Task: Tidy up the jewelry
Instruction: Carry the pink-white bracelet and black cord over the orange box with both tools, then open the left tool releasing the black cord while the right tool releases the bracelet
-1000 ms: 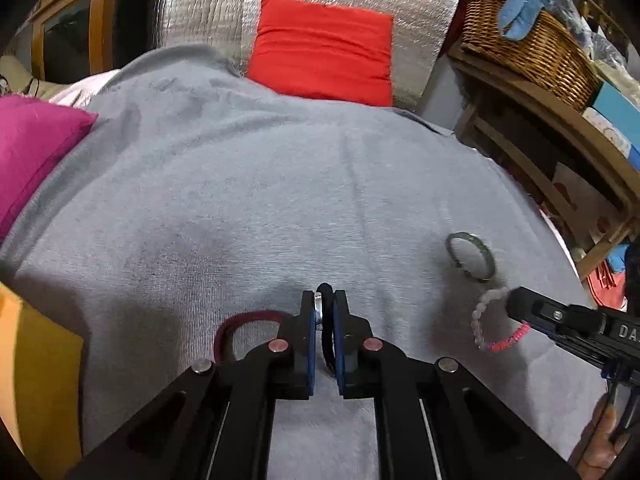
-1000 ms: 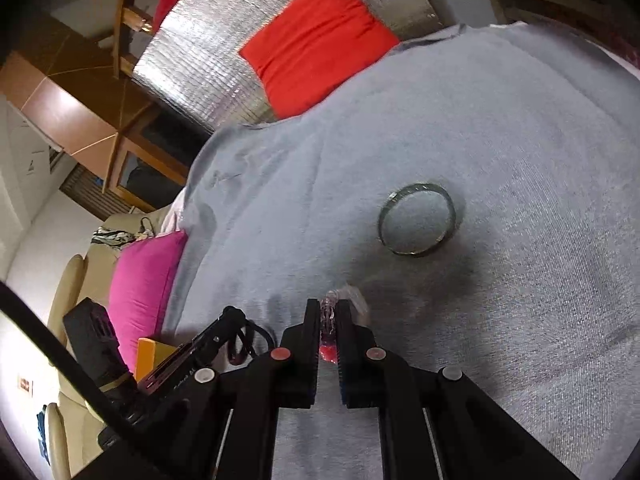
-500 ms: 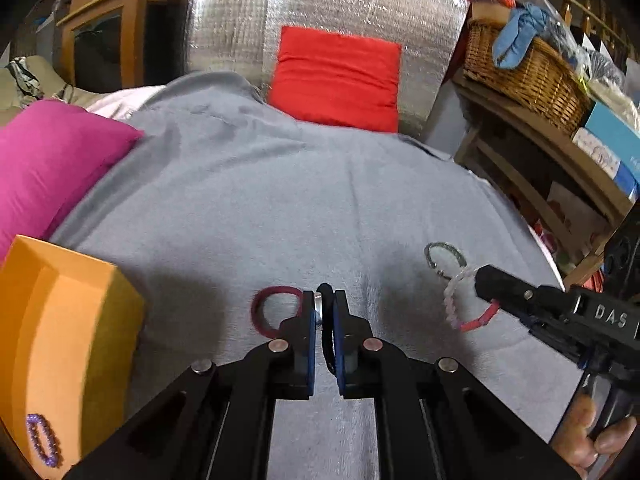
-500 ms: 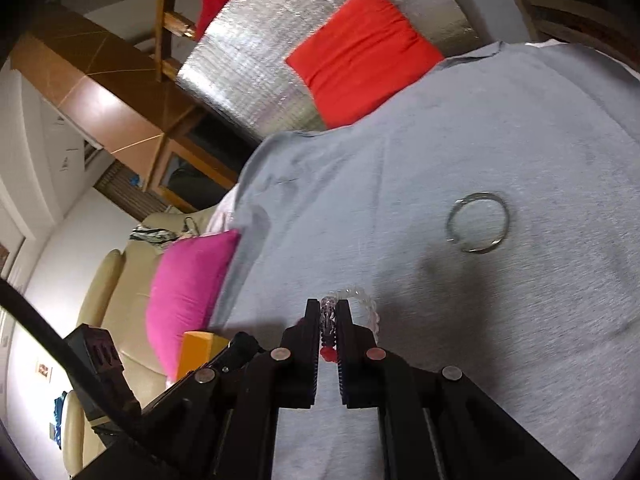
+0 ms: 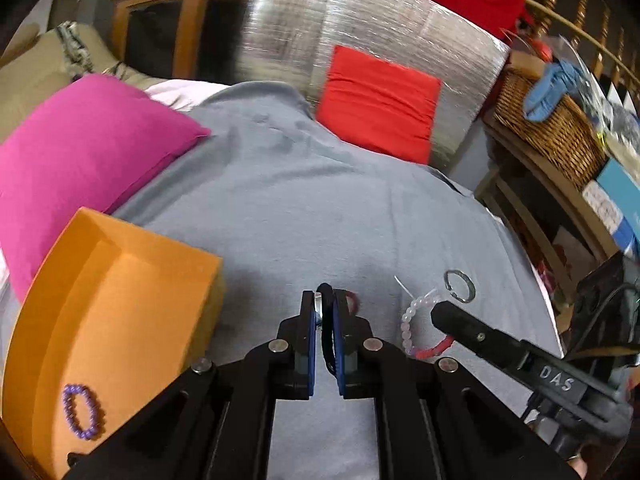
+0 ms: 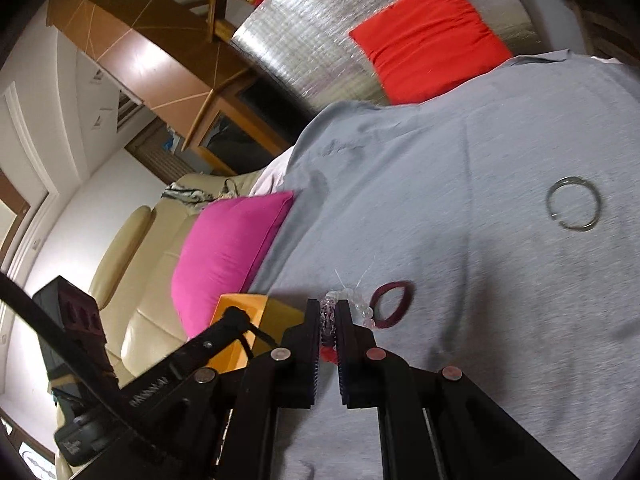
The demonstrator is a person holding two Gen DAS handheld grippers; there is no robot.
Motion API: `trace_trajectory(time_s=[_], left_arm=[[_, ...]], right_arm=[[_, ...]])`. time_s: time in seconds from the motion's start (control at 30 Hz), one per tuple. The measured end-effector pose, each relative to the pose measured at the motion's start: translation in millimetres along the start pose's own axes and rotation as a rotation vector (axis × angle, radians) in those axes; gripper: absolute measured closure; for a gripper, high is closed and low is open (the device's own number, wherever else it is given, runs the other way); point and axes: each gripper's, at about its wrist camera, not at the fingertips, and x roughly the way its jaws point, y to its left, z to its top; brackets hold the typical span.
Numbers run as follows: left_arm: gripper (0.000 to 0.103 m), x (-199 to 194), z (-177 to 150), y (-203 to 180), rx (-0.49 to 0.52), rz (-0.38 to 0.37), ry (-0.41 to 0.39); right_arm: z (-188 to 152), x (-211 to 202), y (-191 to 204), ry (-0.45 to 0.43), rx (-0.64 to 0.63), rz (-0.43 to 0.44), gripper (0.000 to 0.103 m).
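Note:
My left gripper (image 5: 325,295) is shut on a black cord bracelet (image 5: 329,344) with a small silver piece, held above the grey cloth (image 5: 304,216). My right gripper (image 6: 329,305) is shut on a bracelet of clear and red beads (image 6: 362,312); the left wrist view shows that beaded bracelet (image 5: 412,326) hanging from its tip. An orange box (image 5: 120,292) stands open at the left, a purple bead bracelet (image 5: 82,416) inside it. On the cloth lie a maroon bangle (image 6: 392,304) and a silver bangle (image 6: 574,209).
A pink cushion (image 5: 80,148) lies beyond the orange box and a red cushion (image 5: 380,108) leans on a silver foil panel (image 5: 360,32) at the back. A wooden shelf with a wicker basket (image 5: 548,120) stands at the right edge. A beige sofa (image 6: 132,264) is beside the cloth.
Both grippers rose and drew back to the left, each still shut on its bracelet. The orange box came into the left wrist view. Both bangles stayed on the cloth.

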Motion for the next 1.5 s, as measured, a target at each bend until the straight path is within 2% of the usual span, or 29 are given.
trace_trajectory(time_s=[0.17, 0.4, 0.57, 0.73, 0.9, 1.17, 1.3, 1.33, 1.4, 1.5], left_arm=[[0.095, -25.4, 7.6, 36.5, -0.084, 0.045, -0.042], [0.095, -63.1, 18.3, 98.3, -0.199, 0.146, -0.134], [0.095, -70.5, 18.2, 137.9, -0.259, 0.201, -0.142], [0.095, -54.3, 13.4, 164.7, -0.28, 0.246, -0.092], [0.095, -28.9, 2.5, 189.6, -0.321, 0.236, 0.0], [0.095, -3.3, -1.2, 206.0, -0.344, 0.233, 0.089], [0.094, 2.9, -1.0, 208.7, -0.358, 0.233, 0.115], [0.093, 2.8, -1.0, 209.9, -0.362, 0.235, 0.118], [0.078, 4.1, -1.3, 211.6, -0.373, 0.233, 0.126], [0.066, 3.8, -1.5, 211.3, -0.369, 0.227, 0.128]], right_arm=[[-7.5, 7.8, 17.9, 0.021, -0.014, 0.036, 0.095], [-25.7, 26.7, 72.9, 0.076, -0.108, 0.093, 0.095], [-40.1, 45.0, 109.7, 0.122, -0.129, 0.169, 0.095], [-55.1, 72.6, 135.0, 0.179, -0.151, 0.178, 0.095], [-73.0, 107.5, 153.5, 0.251, -0.175, 0.157, 0.095], [-90.2, 147.1, 154.4, 0.329, -0.18, 0.059, 0.095], [-97.4, 159.1, 156.9, 0.369, -0.222, 0.006, 0.094], [-99.9, 159.5, 157.2, 0.374, -0.232, -0.005, 0.093], [-100.5, 162.3, 157.6, 0.378, -0.241, -0.023, 0.091], [-99.8, 163.0, 159.1, 0.369, -0.244, -0.03, 0.091]])
